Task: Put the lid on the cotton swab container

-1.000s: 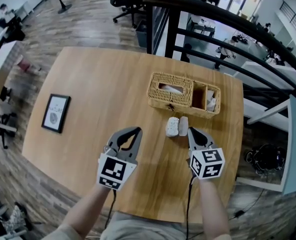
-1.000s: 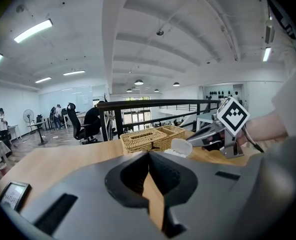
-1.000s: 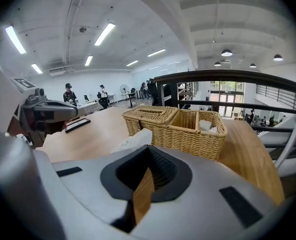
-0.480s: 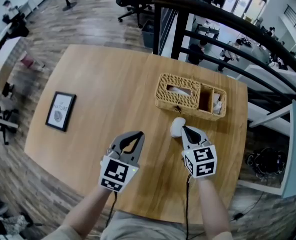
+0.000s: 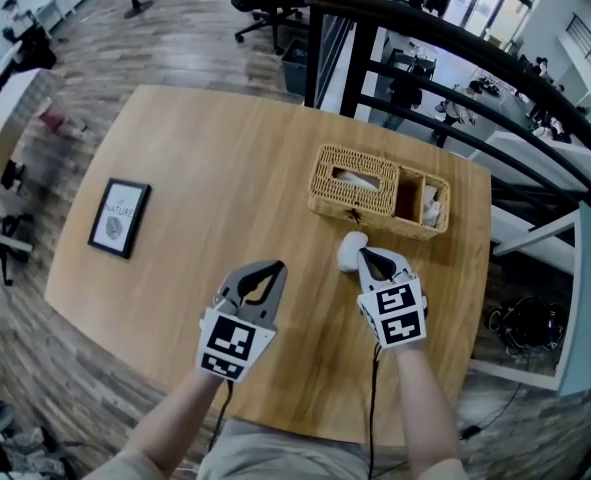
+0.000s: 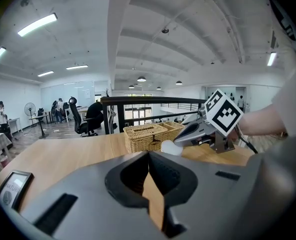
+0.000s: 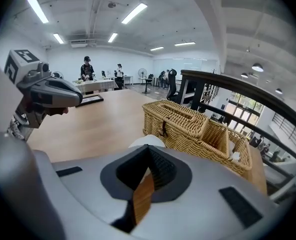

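The white cotton swab container stands on the wooden table, just in front of a wicker basket. No separate lid shows in any view. My right gripper is shut, its tips at the container's right side and touching or nearly touching it. In the right gripper view the container peeks out just beyond the shut jaws. My left gripper is shut and empty, hovering over bare table left of the container. The left gripper view shows the container under the right gripper's tip.
The wicker basket has a lidded tissue part and an open compartment with white items. A framed picture lies flat at the table's left. A black railing runs behind the table, whose right edge is close to the basket.
One second ago two white pieces lay side by side ahead of the right gripper. The right gripper has since moved forward and left, and only one white piece now shows.
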A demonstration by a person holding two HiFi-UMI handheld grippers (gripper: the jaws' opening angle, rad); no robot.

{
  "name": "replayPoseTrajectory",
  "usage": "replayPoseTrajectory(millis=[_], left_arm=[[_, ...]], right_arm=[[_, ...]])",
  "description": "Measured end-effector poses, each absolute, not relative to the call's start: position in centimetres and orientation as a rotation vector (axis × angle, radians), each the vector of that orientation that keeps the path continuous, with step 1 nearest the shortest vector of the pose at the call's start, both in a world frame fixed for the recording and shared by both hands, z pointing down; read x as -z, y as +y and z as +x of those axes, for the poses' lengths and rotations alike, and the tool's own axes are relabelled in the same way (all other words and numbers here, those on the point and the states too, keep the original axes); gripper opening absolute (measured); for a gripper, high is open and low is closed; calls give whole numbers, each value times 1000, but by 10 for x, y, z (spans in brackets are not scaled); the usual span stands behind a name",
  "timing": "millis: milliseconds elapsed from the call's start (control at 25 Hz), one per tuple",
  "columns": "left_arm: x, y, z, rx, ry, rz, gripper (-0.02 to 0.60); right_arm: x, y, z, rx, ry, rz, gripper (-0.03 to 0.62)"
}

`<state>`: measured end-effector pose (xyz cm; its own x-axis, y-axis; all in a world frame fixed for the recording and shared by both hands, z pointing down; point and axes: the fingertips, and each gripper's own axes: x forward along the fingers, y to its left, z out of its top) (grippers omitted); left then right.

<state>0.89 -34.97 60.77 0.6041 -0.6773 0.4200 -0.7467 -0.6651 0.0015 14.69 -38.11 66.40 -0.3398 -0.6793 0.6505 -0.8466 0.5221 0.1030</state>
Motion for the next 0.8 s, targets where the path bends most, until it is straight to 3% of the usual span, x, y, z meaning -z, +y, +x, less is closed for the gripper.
replayPoseTrajectory(millis=[800], left_arm=[[-467,-325,0,-485,-1244,2756,23]], right_arm=[[-487,-323,151,-327,-2301,1438,25]])
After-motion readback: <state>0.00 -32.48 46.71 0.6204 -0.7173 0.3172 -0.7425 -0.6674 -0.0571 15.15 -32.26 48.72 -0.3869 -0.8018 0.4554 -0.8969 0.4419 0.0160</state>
